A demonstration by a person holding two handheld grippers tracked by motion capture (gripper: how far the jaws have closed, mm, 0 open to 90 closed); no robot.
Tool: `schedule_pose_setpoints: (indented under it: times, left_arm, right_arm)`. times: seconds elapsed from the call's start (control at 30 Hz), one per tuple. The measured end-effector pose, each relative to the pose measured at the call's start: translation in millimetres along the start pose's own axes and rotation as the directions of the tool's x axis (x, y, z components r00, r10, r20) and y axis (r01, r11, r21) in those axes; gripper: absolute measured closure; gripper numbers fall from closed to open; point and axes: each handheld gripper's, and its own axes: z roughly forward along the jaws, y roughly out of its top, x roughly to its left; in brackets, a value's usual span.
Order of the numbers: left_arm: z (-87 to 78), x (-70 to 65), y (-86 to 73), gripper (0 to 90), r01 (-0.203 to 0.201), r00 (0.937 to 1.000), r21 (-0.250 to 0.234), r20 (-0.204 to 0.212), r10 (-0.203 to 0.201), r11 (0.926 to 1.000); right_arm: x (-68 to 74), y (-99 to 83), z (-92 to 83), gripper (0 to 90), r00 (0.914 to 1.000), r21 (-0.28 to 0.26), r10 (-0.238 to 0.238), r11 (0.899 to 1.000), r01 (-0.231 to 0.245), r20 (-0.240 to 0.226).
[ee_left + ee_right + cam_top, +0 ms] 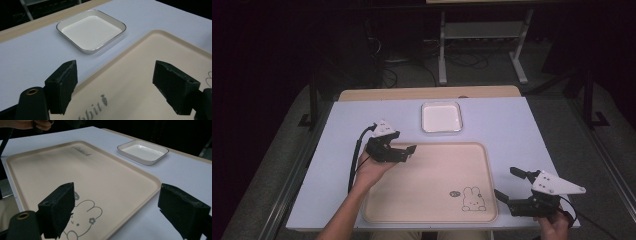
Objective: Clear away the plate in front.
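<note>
Tray [412,190] near the table's [512,125] front edge — dish [441,117] just behind it, apart.

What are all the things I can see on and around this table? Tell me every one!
tray: one, beige with a bunny drawing, near side of the table.
dish: one, white, square, empty, just beyond the tray.
table: one, pale blue-grey top with a wooden far edge.
metal stand: one, light grey, on the floor behind the table.
cables: several, dark, on the floor behind the table.
left hand-held gripper: one, black, open, over the tray's far left corner.
right hand-held gripper: one, black, open, at the tray's near right corner.
hands: two, one holding each hand-held gripper, left hand, right hand.
</note>
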Motion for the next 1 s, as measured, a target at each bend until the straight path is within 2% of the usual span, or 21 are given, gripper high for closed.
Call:
schedule_pose_setpoints:
  times: [0.17,0.27,0.37,0.63,0.77,0.93,1.0]
  left_arm:
    - [11.7,-0.2,13.0,22.1,-0.028,0.9996,0.032,0.004,0.028,0.9991]
    - [16.3,0.3,21.6,23.0,-0.025,0.9995,0.024,0.019,0.025,0.9994]
    - [22.1,0.1,29.1,25.1,-0.034,0.9991,0.040,0.028,0.033,0.9986]
    - [36.2,2.0,42.2,26.2,-0.050,0.9986,0.071,0.023,0.048,0.9962]
    - [45.6,5.8,48.0,25.9,-0.034,0.9992,0.082,0.025,0.032,0.9960]
    - [62.9,16.2,59.9,27.8,0.022,0.9987,0.123,0.043,-0.028,0.9922]
    - [67.3,18.7,63.6,27.8,0.028,0.9986,0.129,0.040,-0.034,0.9913]
  right_arm:
    - [0.1,0.3,1.0,13.1,1.0000,0.005,-0.003,1.000,0.003,-0.005]
    - [1.2,0.7,2.3,13.1,0.9999,0.012,-0.015,1.000,0.015,-0.008]
    - [1.6,1.0,2.6,13.1,0.9998,0.013,-0.019,1.000,0.020,-0.008]
    - [-0.1,2.3,5.6,13.1,0.9996,0.011,-0.022,1.000,0.022,-0.015]
    - [-0.8,2.6,5.6,13.1,0.9996,0.010,-0.025,1.000,0.025,-0.017]
    - [-2.4,1.9,3.9,13.1,0.9998,0.002,-0.014,1.000,0.014,-0.011]
    - [-3.0,2.0,4.3,13.1,0.9998,0.004,-0.016,1.000,0.016,-0.011]
